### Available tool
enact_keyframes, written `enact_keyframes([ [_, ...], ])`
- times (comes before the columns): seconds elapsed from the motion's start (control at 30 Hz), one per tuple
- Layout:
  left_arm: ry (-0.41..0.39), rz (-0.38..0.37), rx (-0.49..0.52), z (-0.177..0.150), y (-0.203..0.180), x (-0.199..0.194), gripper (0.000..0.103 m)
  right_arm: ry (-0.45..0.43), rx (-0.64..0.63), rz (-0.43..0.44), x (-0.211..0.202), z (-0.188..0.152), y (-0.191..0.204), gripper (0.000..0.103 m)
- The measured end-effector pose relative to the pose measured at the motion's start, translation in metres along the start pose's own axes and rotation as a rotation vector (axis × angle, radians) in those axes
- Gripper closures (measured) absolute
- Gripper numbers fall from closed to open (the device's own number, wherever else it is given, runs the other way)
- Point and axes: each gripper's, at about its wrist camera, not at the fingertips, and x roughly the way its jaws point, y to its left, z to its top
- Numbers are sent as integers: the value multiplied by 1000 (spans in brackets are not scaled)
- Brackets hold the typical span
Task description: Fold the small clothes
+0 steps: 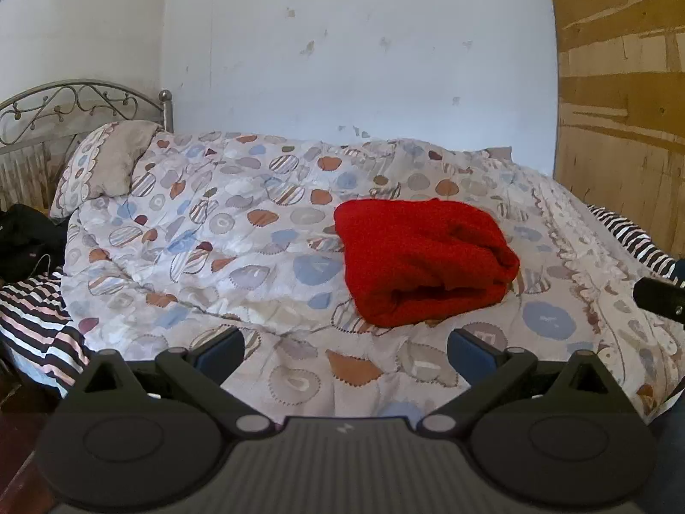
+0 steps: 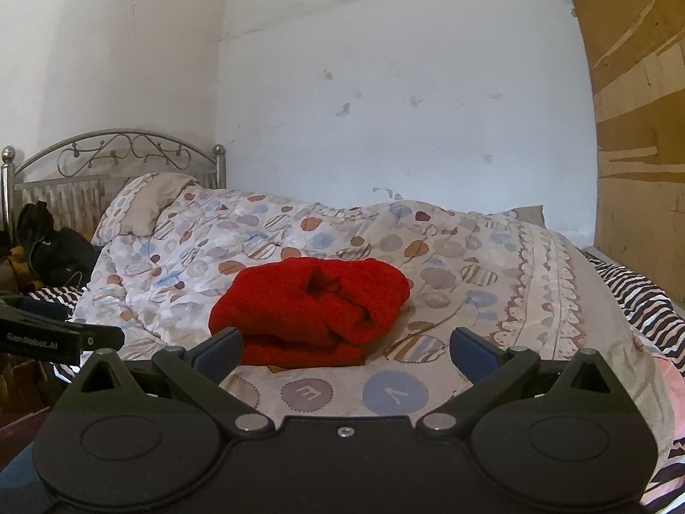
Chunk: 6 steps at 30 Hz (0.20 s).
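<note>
I am looking at a red garment [image 1: 424, 263] lying in a folded bundle on the patterned quilt [image 1: 205, 231], and I am holding both tools short of it, touching nothing.

From the left gripper [image 1: 344, 349] the garment is sitting ahead and to the right of the centre line, beyond the fingertips and apart from them. Its long axis is running roughly across my line of approach, with the rolled, thicker edge facing me and its far right end bulging. The left jaws are standing wide, with only quilt between them.

From the right gripper [image 2: 346, 349] the red garment [image 2: 310, 310] is lying ahead and slightly to the left, just beyond the left finger [image 2: 222, 349], whose tip is overlapping the near edge of the cloth in this view; I cannot tell whether it is touching. These jaws are also standing wide and are carrying nothing.

I am judging the right gripper to be the nearer of the two, since the bundle is filling more of its lower field. Both tools are pointing forward over the near edge of the bed, nearly level, side by side; part of the left tool [image 2: 60, 336] is showing at the left margin of the right view.

I am judging the folding well advanced, possibly complete
</note>
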Motion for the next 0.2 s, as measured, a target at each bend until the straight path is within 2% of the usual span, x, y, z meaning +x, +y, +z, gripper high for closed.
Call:
enact_keyframes([
  [0.2,8,-1,7,-2,-1,1,0,2,2,0,0,0,0,0],
])
